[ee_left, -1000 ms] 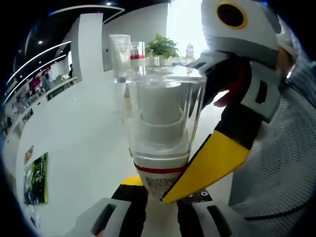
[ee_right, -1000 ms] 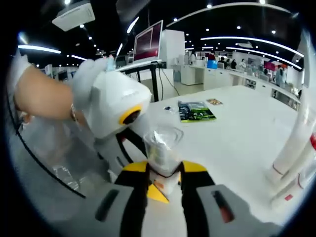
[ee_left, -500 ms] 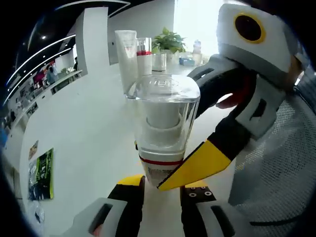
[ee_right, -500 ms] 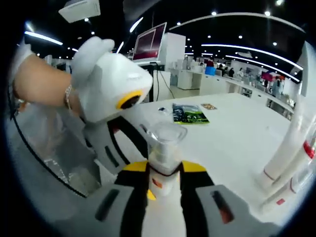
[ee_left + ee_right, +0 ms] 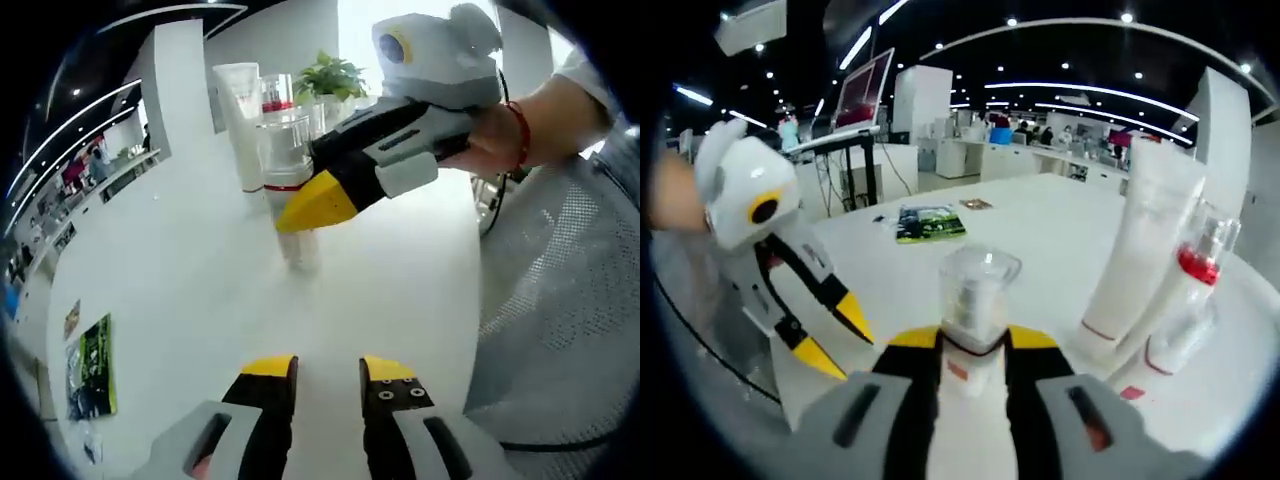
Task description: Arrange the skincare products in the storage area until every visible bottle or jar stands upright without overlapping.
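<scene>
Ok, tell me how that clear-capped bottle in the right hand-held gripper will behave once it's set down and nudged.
The clear-capped bottle looks tall and narrow, so it probably tips easily. Its glossy cap likely slips under the right hand-held gripper. It stands near the white tube, so a tip could knock that over.

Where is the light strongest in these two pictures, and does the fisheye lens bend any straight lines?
In the left gripper view, a blown-out white patch behind the plant washes out the top, and the white table shows little shadow. In the right gripper view, the dark ceiling's light strips curve into arcs, and the clear-capped bottle stays sharp.
</scene>
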A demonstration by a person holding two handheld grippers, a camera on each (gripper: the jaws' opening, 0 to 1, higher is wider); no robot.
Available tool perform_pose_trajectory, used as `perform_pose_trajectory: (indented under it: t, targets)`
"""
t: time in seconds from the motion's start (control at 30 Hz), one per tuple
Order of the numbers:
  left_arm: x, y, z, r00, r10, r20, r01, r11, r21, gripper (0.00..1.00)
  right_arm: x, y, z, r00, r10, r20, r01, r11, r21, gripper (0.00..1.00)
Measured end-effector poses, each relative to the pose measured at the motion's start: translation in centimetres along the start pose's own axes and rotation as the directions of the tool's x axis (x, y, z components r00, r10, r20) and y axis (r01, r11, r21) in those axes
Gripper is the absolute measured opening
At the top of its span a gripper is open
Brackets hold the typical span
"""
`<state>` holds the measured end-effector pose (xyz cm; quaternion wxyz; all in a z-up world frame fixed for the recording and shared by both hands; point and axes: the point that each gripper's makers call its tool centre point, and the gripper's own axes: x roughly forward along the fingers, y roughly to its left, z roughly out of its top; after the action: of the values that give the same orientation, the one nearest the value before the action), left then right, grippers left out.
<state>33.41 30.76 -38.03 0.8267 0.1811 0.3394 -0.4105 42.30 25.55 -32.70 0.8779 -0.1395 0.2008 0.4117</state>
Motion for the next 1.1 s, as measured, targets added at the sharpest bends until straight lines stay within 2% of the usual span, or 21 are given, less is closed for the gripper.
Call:
perform_pose_trajectory:
  t: [0.17,0.3,0.47,0.6,0.73,0.8,0.83,0.87,0.9,0.97,1.07,1.1]
  targets:
    - [0.0,-0.2,-0.1,1.000,-0.001,-0.009,0.001,1.000,0.010,0.25,-0.7,-3.0,-0.5,0.996,-0.085,-0.014,0.085,0.996,0.033,0.24]
    - [0.1,-0.2,0.0,1.000,-0.001,-0.007,0.001,1.000,0.008,0.25,-1.0,-4.1,-0.8,0.993,-0.115,-0.018,0.115,0.992,0.052,0.24]
    - [0.0,-0.1,0.5,1.000,0.005,0.013,-0.005,1.000,-0.003,0.25,-1.1,-3.5,-0.9,0.994,-0.091,-0.063,0.097,0.991,0.090,0.26]
    - [-0.4,0.1,1.3,0.999,0.013,0.045,-0.012,1.000,-0.013,0.25,-1.6,-3.1,-0.2,0.995,-0.074,-0.063,0.079,0.994,0.081,0.33]
    - [-0.8,0.4,1.9,0.996,0.036,0.084,-0.032,0.998,-0.050,0.25,-3.4,-2.0,-1.4,0.984,-0.020,-0.177,0.046,0.988,0.145,0.38]
    - [-1.0,0.6,2.3,0.993,0.053,0.110,-0.045,0.996,-0.081,0.23,-4.6,-1.7,-1.8,0.979,-0.007,-0.204,0.038,0.988,0.147,0.41]
    - [-1.1,0.4,3.2,0.988,0.062,0.139,-0.044,0.991,-0.125,0.22,-5.9,-1.3,-1.8,0.977,-0.012,-0.211,0.042,0.989,0.141,0.41]
    - [-1.1,0.1,3.9,0.985,0.051,0.166,-0.029,0.990,-0.137,0.21,-7.1,-1.1,-1.6,0.979,-0.038,-0.203,0.057,0.994,0.088,0.40]
    - [-1.1,-0.2,4.9,0.978,0.048,0.203,-0.018,0.989,-0.146,0.21,-7.4,-1.1,-1.3,0.981,-0.054,-0.188,0.066,0.996,0.061,0.40]
    - [-0.9,-0.4,7.1,0.966,0.057,0.251,-0.022,0.990,-0.141,0.21,-9.0,-0.6,-0.5,0.986,-0.103,-0.130,0.098,0.994,-0.041,0.40]
    - [0.3,-0.1,8.1,0.968,0.082,0.237,-0.053,0.991,-0.126,0.21,-9.8,-0.8,0.1,0.985,-0.152,-0.086,0.151,0.988,-0.017,0.40]
    - [1.0,0.2,8.3,0.971,0.091,0.222,-0.067,0.991,-0.114,0.21,-9.9,-1.6,0.7,0.980,-0.193,-0.058,0.189,0.980,-0.064,0.40]
